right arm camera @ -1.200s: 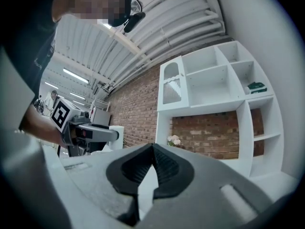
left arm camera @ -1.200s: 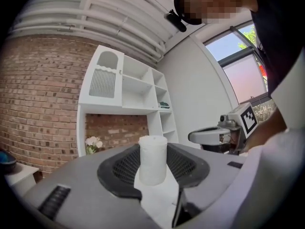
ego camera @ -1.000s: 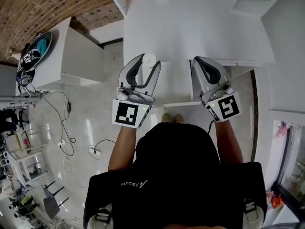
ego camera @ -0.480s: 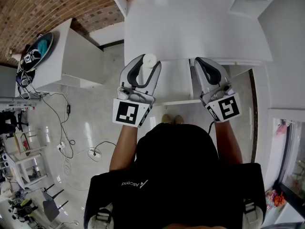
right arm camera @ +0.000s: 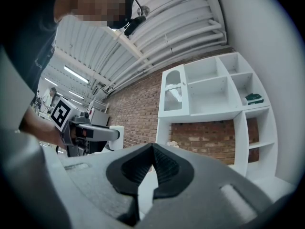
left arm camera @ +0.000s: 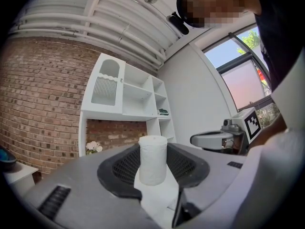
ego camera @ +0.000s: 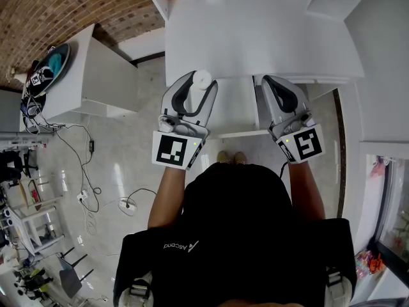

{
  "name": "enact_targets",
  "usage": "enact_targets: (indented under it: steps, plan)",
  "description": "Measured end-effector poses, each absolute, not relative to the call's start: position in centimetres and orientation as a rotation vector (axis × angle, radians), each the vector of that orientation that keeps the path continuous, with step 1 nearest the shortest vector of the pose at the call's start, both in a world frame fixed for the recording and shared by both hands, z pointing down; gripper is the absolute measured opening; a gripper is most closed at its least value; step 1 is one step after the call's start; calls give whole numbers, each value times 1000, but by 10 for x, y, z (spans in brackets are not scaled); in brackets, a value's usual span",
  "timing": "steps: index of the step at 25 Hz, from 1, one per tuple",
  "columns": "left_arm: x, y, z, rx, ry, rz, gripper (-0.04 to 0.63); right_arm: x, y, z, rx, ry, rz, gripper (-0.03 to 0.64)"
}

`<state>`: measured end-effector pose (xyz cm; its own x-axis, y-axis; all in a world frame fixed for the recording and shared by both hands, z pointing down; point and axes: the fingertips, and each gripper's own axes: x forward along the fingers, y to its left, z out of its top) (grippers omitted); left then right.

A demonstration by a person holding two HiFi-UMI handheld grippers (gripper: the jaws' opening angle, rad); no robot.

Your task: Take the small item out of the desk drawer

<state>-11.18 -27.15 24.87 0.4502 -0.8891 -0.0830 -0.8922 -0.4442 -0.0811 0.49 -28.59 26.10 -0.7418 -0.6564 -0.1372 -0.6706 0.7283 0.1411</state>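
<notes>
A small white cylinder (ego camera: pixel 202 78) sits between the jaws of my left gripper (ego camera: pixel 199 84), just off the front edge of the white desk (ego camera: pixel 255 37). In the left gripper view the cylinder (left arm camera: pixel 152 151) stands upright between the black pads, and the left gripper (left arm camera: pixel 152 168) is shut on it. The open drawer (ego camera: pixel 235 110) sticks out from the desk between the two grippers. My right gripper (ego camera: pixel 267 82) hovers at the drawer's right side. Its jaws (right arm camera: pixel 152 151) meet with nothing between them.
A white side cabinet (ego camera: pixel 96 75) with a dark round object (ego camera: pixel 48 66) stands to the left. Cables (ego camera: pixel 83 165) trail over the tiled floor. A white shelf unit (left arm camera: pixel 124 94) rises against the brick wall behind the desk. The person's feet (ego camera: pixel 230 157) show under the drawer front.
Both grippers keep their places, the left still holding the cylinder. The drawer front sits slightly closer to the desk than before.
</notes>
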Motion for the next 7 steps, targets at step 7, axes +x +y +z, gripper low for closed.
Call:
enact_targets:
  steps: [7]
  plan:
    - [-111,-270,250,-2585,1586,42,167,6,-284,261,-1102,2848,278,0]
